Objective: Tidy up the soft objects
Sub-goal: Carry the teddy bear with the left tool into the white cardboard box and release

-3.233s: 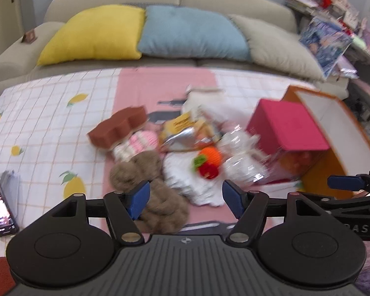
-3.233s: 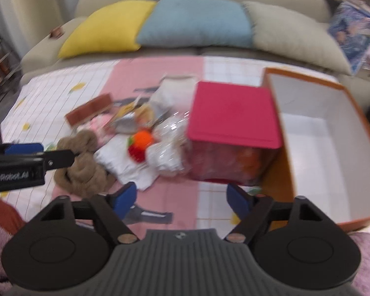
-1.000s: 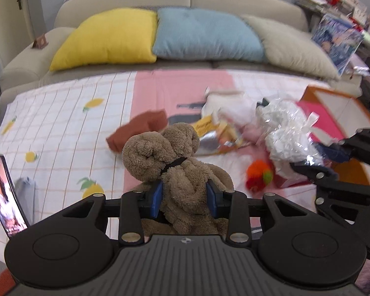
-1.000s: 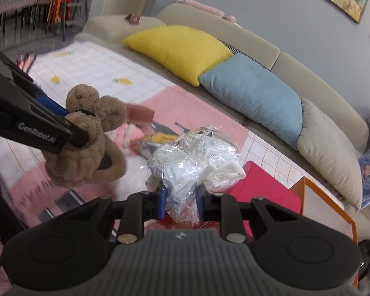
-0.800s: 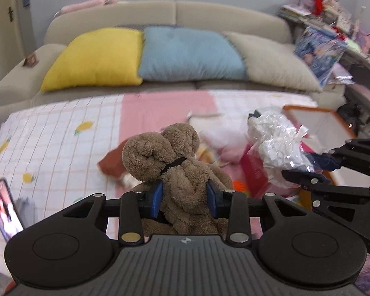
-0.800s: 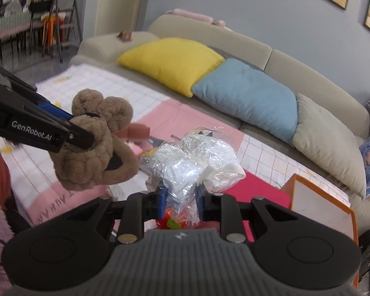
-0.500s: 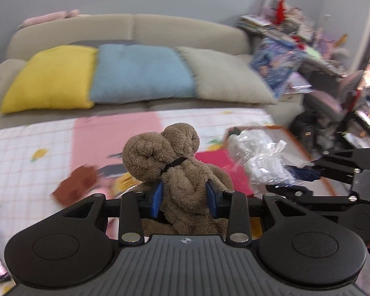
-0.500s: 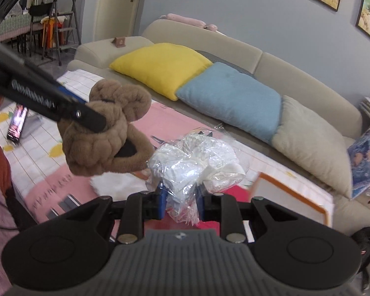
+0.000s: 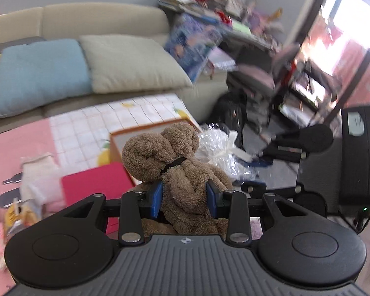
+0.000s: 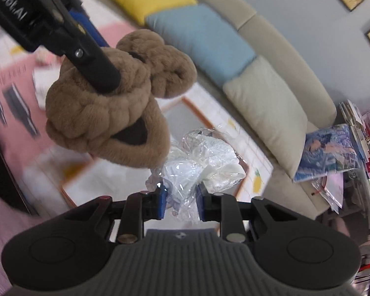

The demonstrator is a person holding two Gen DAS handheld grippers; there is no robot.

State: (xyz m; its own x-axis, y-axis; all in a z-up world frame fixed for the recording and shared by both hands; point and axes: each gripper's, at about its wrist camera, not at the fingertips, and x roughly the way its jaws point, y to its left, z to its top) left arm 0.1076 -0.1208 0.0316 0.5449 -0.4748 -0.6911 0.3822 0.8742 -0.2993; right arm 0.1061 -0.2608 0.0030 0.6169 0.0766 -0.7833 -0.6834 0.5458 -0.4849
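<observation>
Now, brown plush slipper (image 9: 182, 172) between left jaws, crinkly bag (image 10: 199, 162) between right.

Left tongs (image 9: 184, 198): matte black body, ribbed centre plate bearing a small round emblem, flanked by two domed discs; black link arms with silver round fasteners; blue finger pads (image 9: 156, 198). Right tongs (image 10: 180, 203): same build. Seen from the right wrist, the left unit's arm bears white lettering, apparently "Robot.AI", and one screw.

orange box (image 10: 125, 172) blurred, half hidden by brown plush (image 10: 106, 113)
</observation>
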